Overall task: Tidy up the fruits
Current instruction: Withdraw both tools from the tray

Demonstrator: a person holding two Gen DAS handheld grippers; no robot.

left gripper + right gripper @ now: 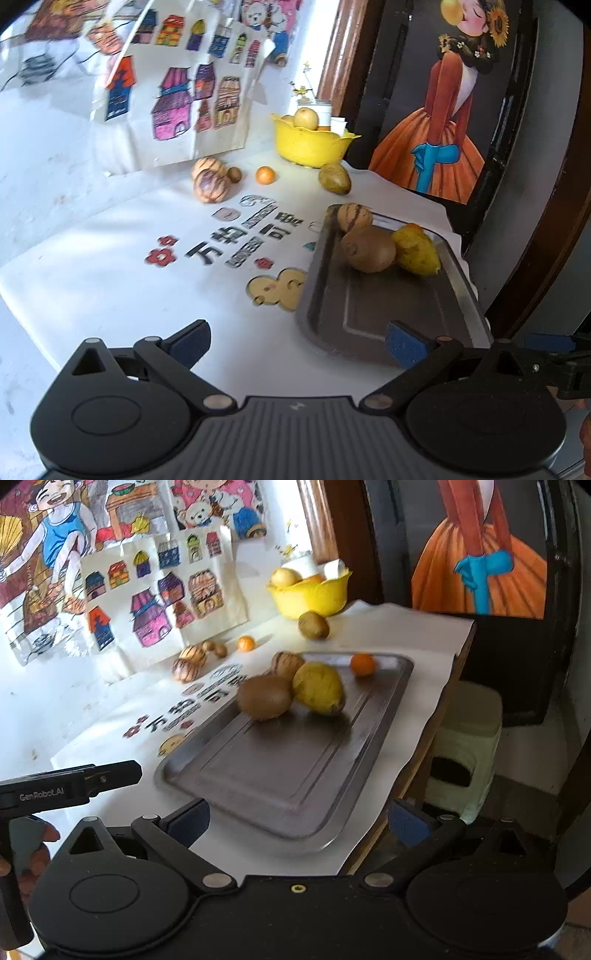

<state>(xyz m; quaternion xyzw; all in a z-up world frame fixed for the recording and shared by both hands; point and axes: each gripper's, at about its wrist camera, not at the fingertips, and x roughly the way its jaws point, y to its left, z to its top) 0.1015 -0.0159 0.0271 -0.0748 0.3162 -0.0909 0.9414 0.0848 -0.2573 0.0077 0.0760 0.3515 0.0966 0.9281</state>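
Both grippers, left (297,341) and right (297,821), stand wide apart and empty near the tray's (207,775) front edge. Four fruits sit on the tray; a loose orange (265,175) and others lie by the yellow bowl (310,146). Judged mid-sorting: next, reach for a loose fruit.

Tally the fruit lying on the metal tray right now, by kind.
Striped fruit: 1
Kiwi: 1
Yellow fruit: 1
Small orange: 1
Total: 4
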